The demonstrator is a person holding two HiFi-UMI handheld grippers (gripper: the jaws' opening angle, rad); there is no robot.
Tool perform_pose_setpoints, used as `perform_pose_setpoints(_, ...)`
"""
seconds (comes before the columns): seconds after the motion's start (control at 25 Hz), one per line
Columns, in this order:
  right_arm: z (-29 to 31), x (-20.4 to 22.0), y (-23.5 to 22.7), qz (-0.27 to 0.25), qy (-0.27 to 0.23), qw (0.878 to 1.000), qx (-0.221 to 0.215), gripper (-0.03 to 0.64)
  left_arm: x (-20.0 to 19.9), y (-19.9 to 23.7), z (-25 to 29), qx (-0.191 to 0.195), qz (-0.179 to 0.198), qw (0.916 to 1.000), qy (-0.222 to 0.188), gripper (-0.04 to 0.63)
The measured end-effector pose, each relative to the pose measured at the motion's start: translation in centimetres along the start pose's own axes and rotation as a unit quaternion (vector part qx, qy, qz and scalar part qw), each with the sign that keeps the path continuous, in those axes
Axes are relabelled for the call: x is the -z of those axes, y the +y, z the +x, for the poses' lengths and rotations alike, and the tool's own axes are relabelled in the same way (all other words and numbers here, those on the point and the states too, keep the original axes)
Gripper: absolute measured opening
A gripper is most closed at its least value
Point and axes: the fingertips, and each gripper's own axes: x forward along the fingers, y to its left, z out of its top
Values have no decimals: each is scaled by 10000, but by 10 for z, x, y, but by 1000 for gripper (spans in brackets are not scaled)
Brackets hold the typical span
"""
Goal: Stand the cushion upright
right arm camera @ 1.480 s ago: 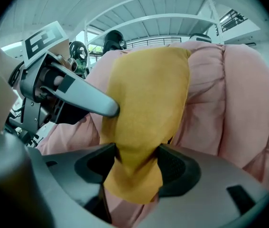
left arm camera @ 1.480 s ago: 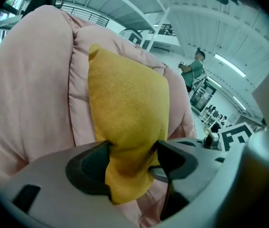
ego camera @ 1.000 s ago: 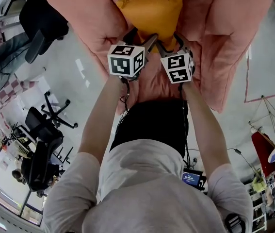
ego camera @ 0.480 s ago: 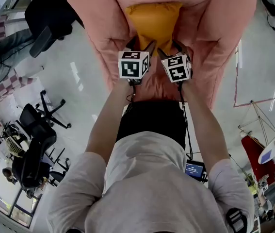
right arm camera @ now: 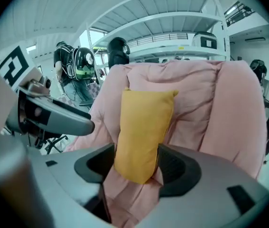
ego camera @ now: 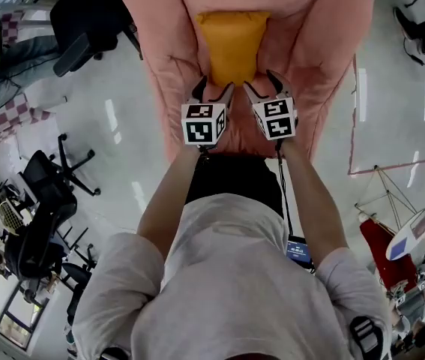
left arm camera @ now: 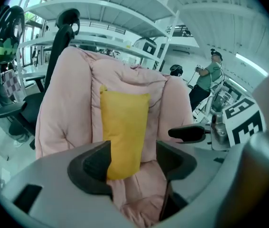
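Cushion (ego camera: 233,47), yellow, stands upright in a pink padded armchair (ego camera: 324,51), leaning against the backrest. Left gripper (ego camera: 213,90) and right gripper (ego camera: 261,85) are held side by side just in front of the cushion's lower edge, both angled downward. The left gripper's jaws are spread. The cushion shows beyond their gap, closer to the left jaw, with pink padding below it. The right gripper's jaws are also spread, framing the cushion's lower end, and neither pad presses on it. A marker cube (ego camera: 202,122) sits behind each pair of jaws. Office chairs (ego camera: 55,193) stand well out past the left gripper's outer jaw.
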Motion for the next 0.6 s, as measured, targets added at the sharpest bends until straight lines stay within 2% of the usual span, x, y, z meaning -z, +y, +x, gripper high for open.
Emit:
perform_pose_setpoints(0.2, -49, -19, 5, 12, -238, 9997, 43, 270, -6, -31, -36, -43, 39, 9995, -315, 237)
perform_pose_setpoints(0.4, -90, -34, 12, -17, -525, 9986, 111, 191, -17, -49, -64, -145, 122, 9981, -590, 210)
perform_pose_setpoints(0.6, -118, -42, 15, -139, -817, 9965, 62, 127, -25, -69, -81, -270, 369, 9958, -797, 174)
